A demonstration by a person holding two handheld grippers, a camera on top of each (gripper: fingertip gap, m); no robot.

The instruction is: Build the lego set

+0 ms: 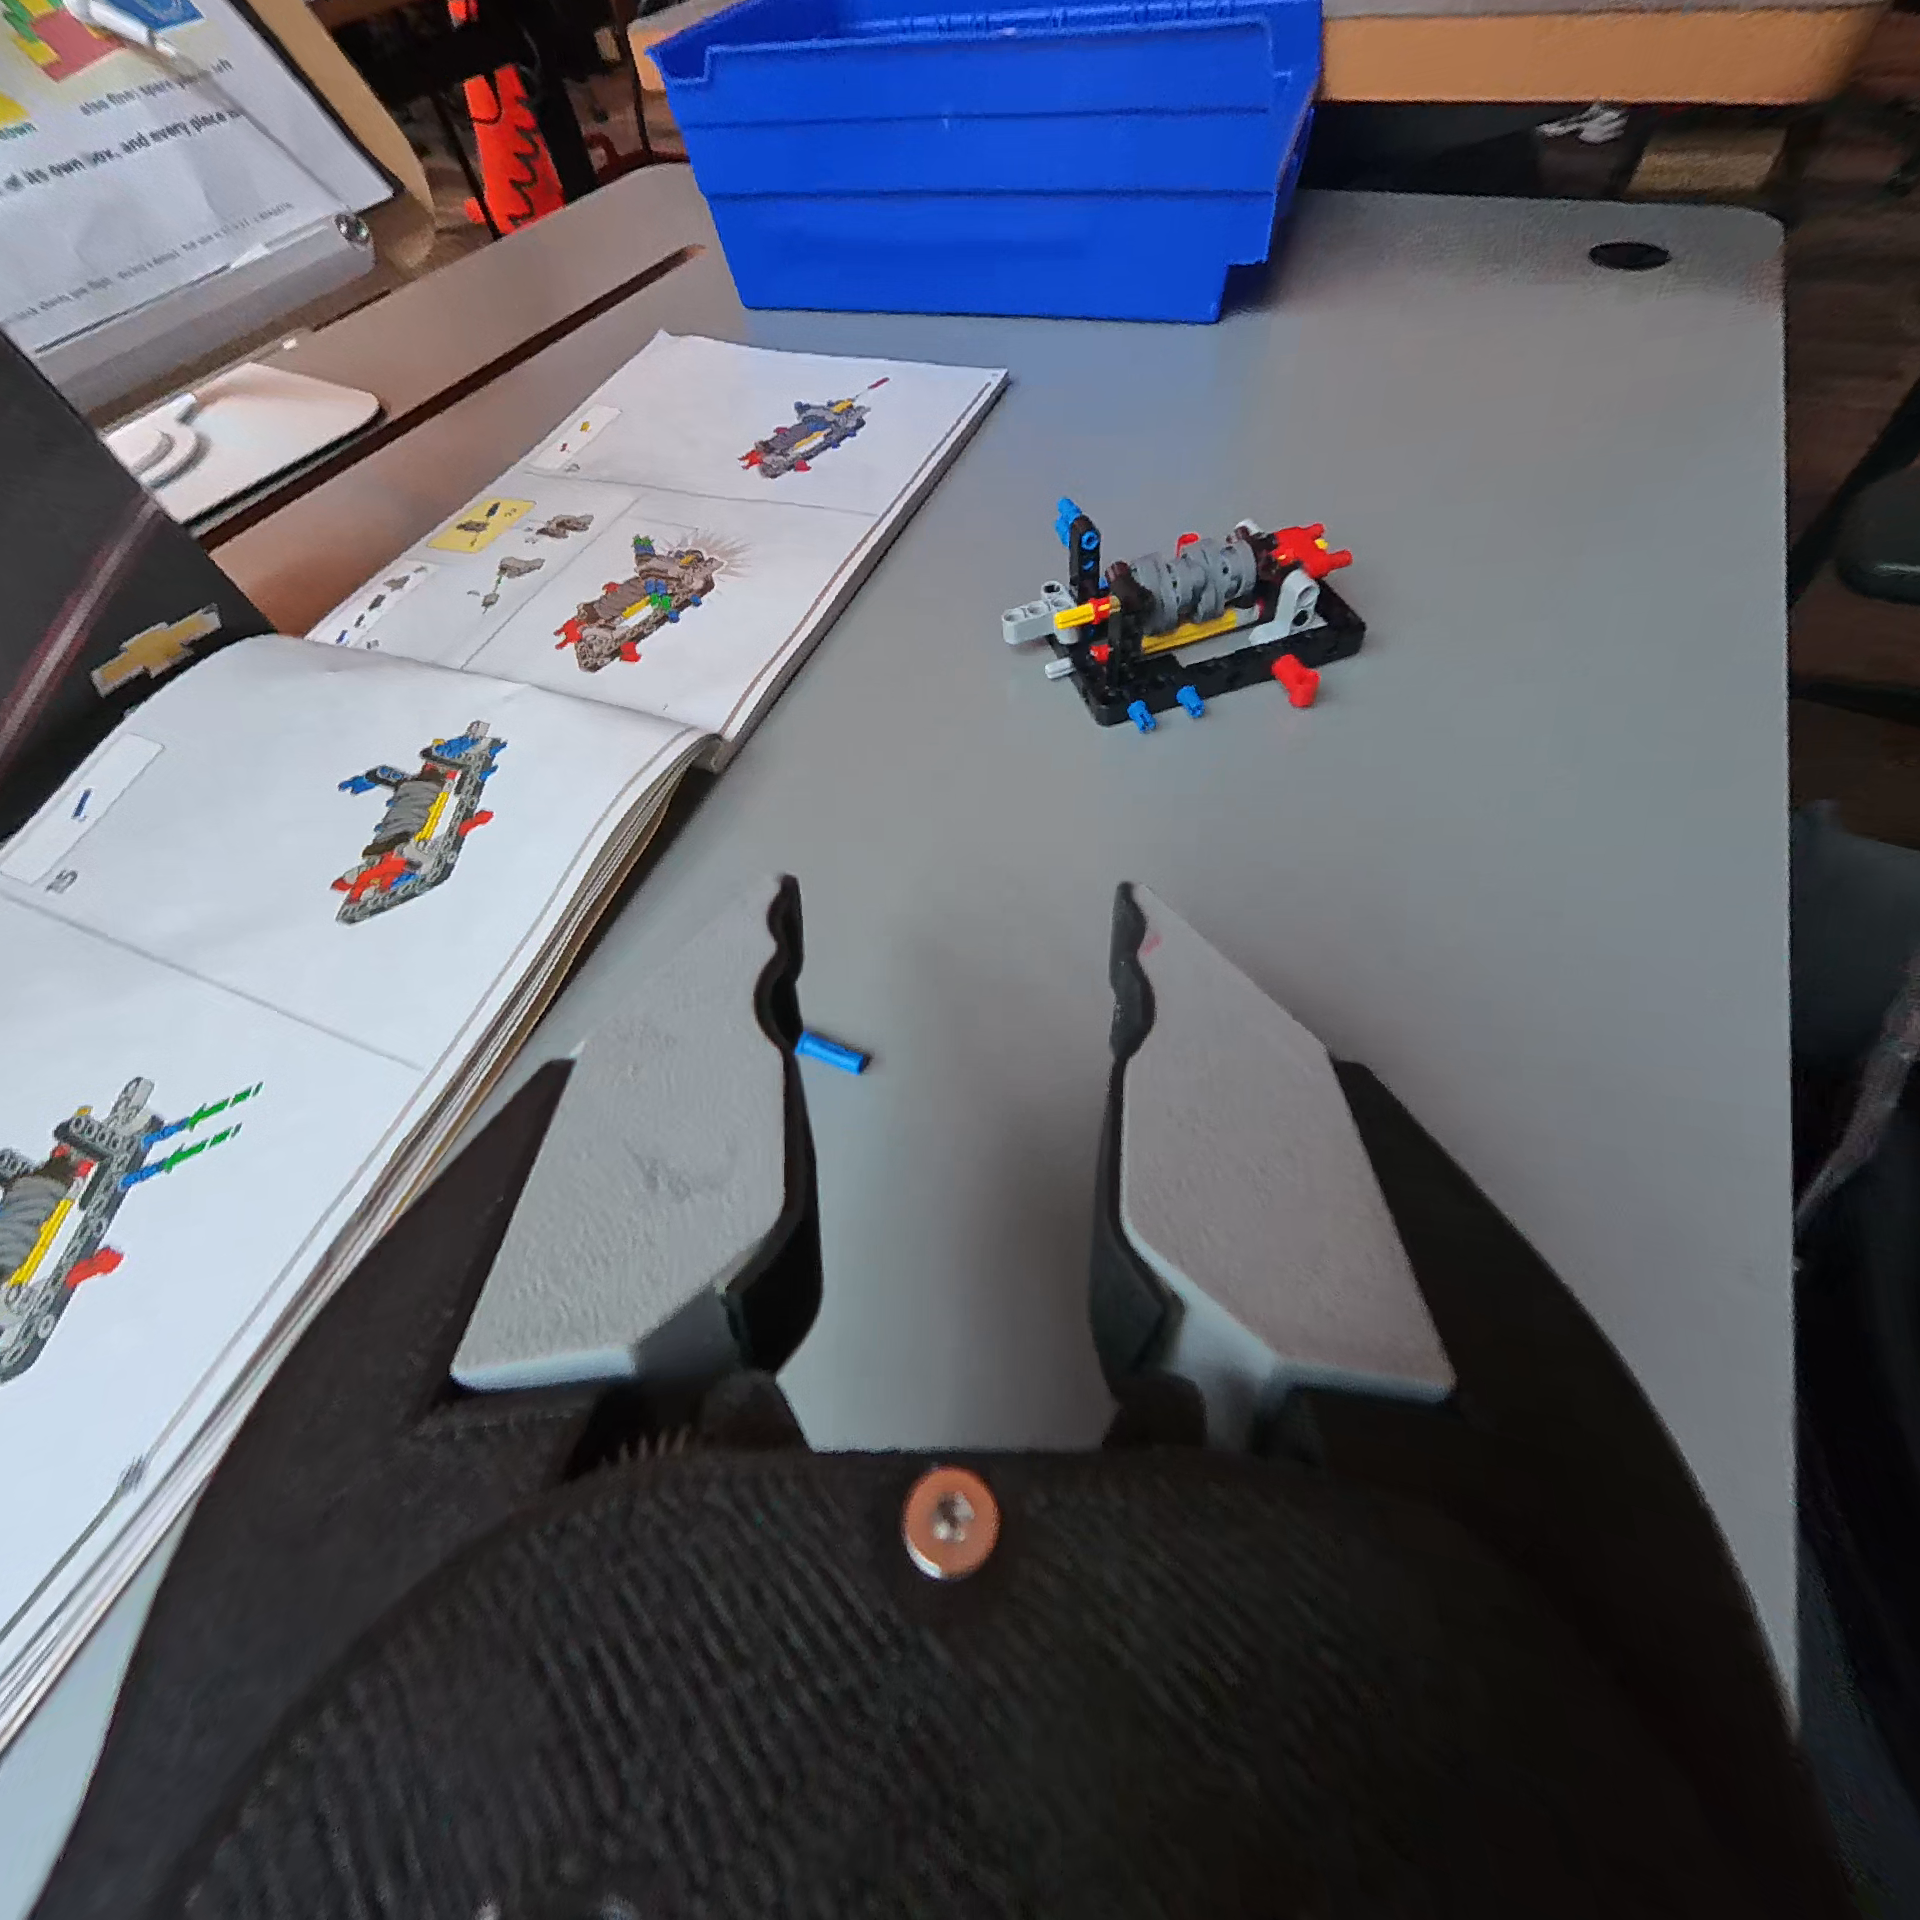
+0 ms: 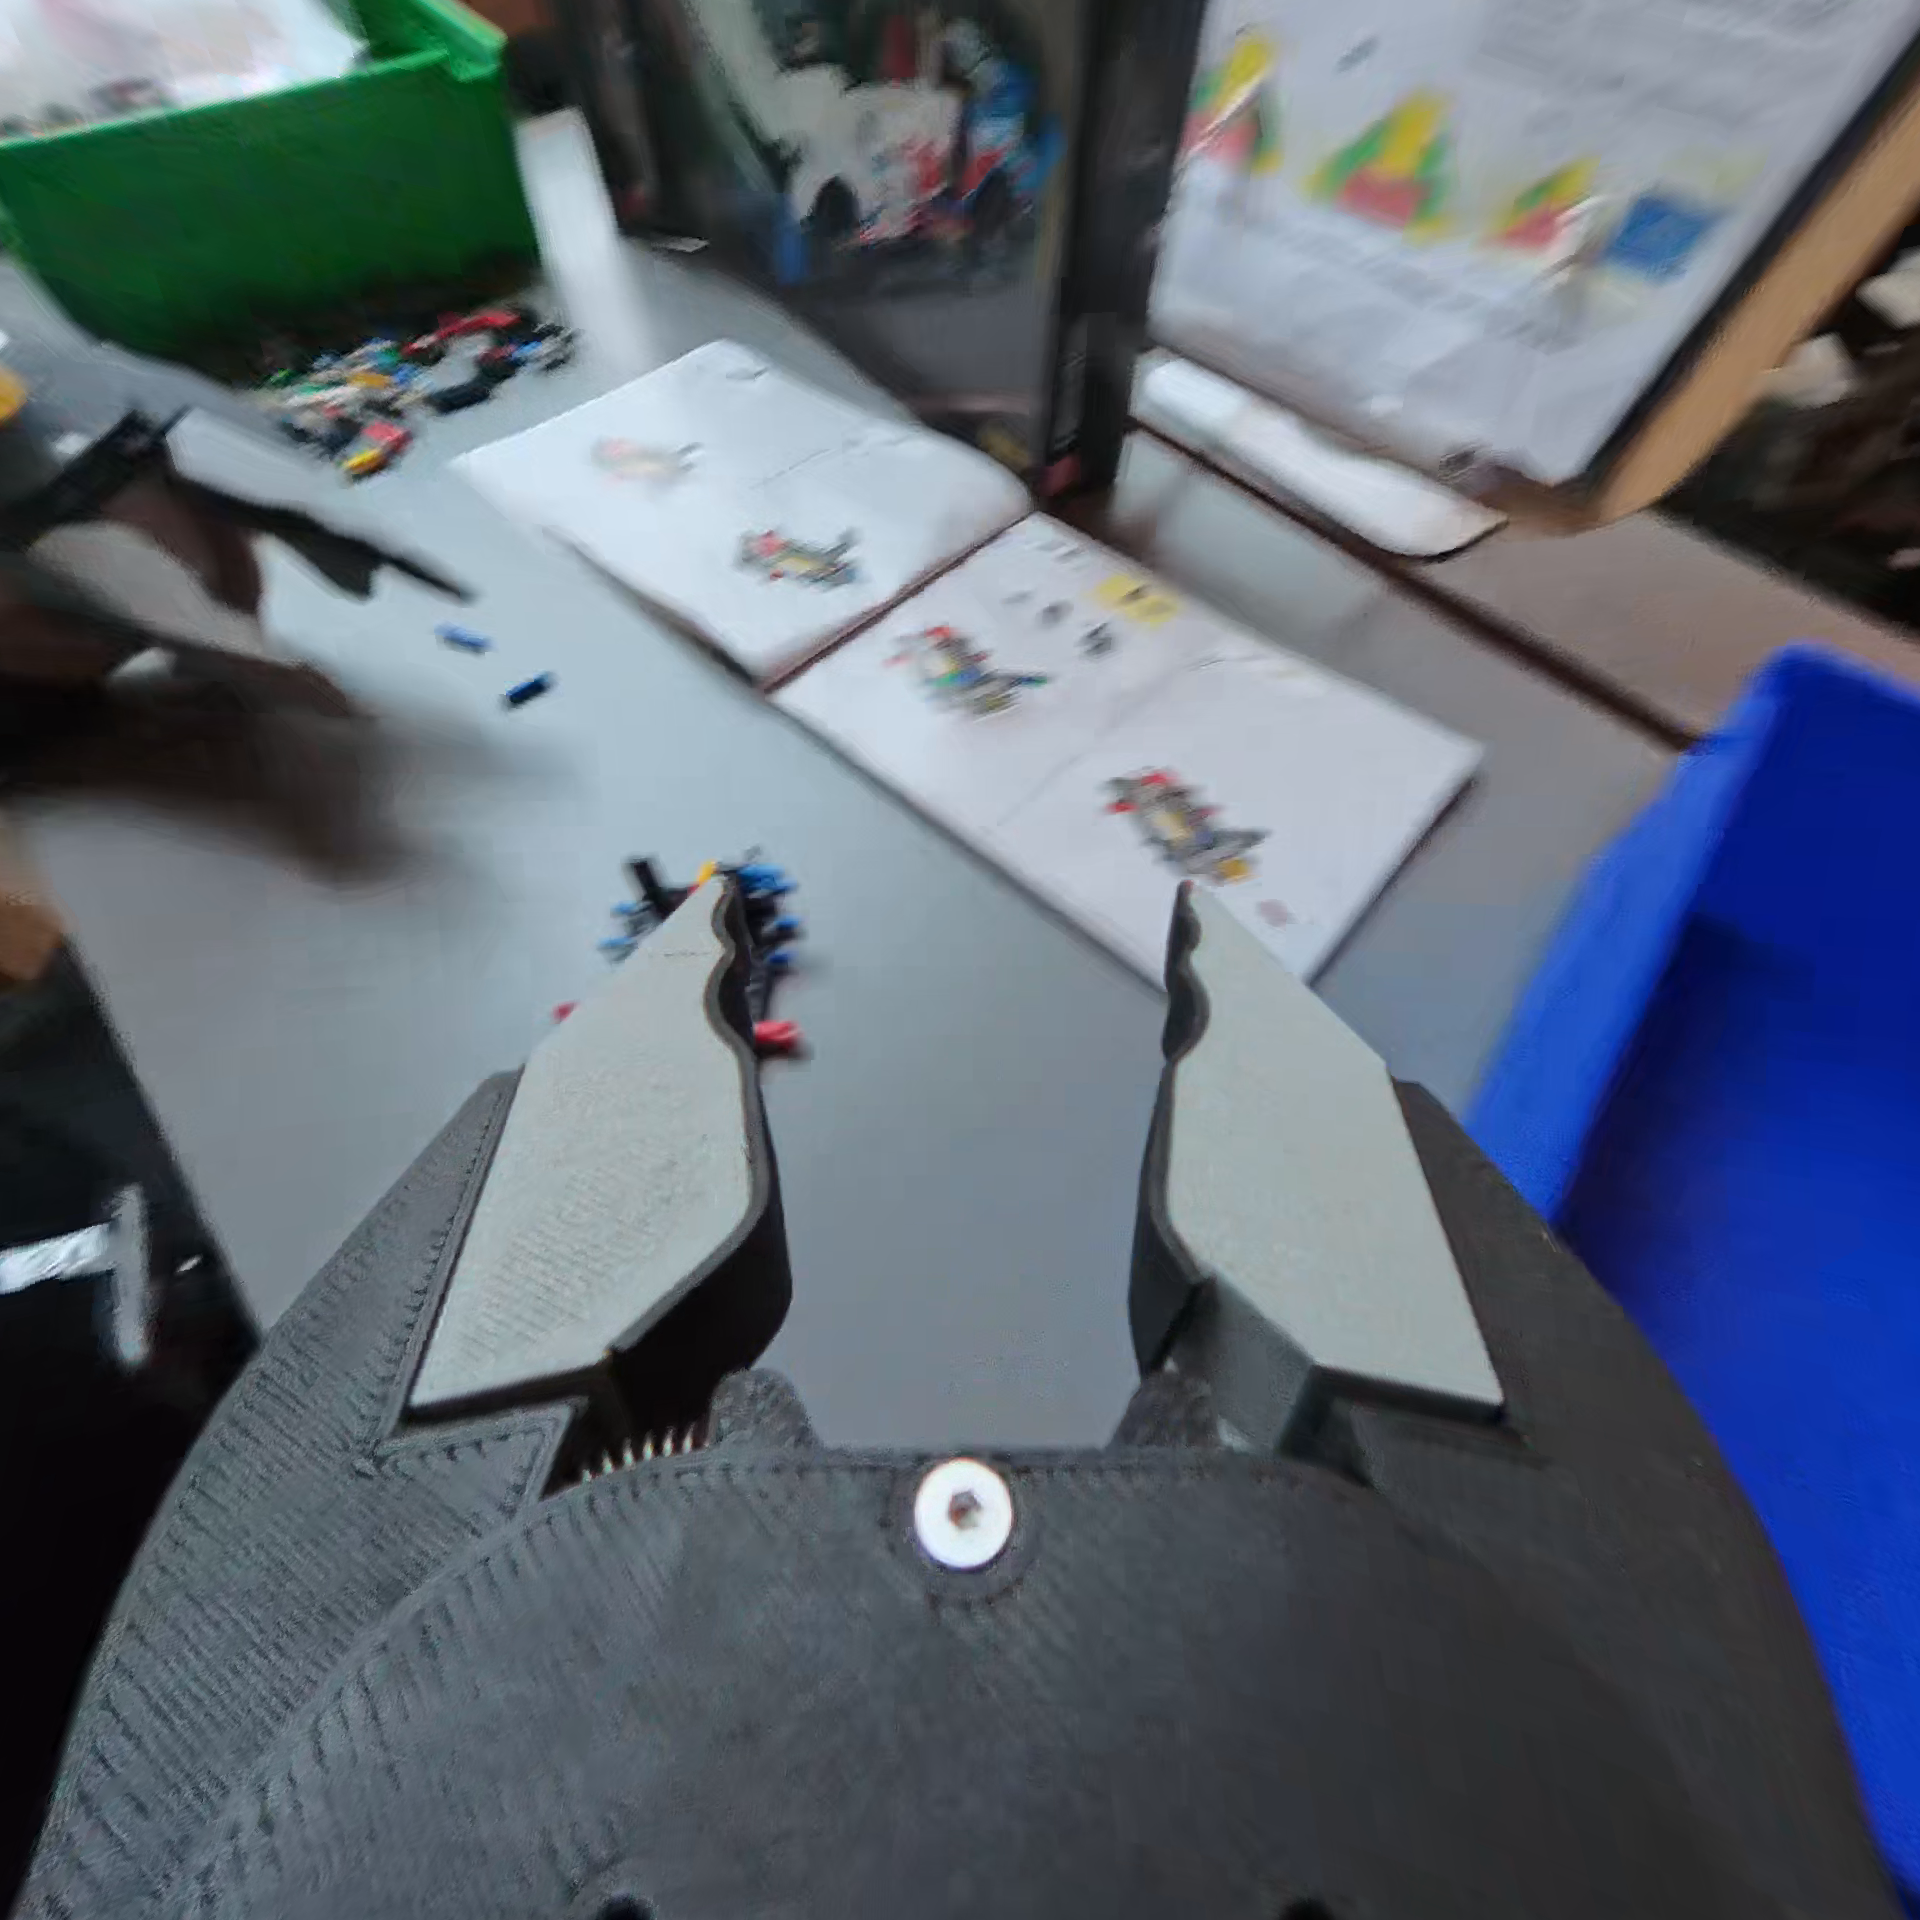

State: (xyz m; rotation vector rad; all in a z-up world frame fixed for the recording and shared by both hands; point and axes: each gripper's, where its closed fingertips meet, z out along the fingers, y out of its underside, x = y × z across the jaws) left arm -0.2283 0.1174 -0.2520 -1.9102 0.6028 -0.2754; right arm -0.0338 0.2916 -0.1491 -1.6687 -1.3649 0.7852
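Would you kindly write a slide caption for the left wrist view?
Open left tool hovers over a small blue plastic pin on the grey table, partly built lego model ahead.

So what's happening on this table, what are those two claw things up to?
A person is building a lego set with two handheld grippers. Both the left gripper and right gripper are open and empty. A small blue plastic pin lies on the grey table between the left fingers. The half-built black-framed lego assembly sits untouched beside the open white instruction booklet.
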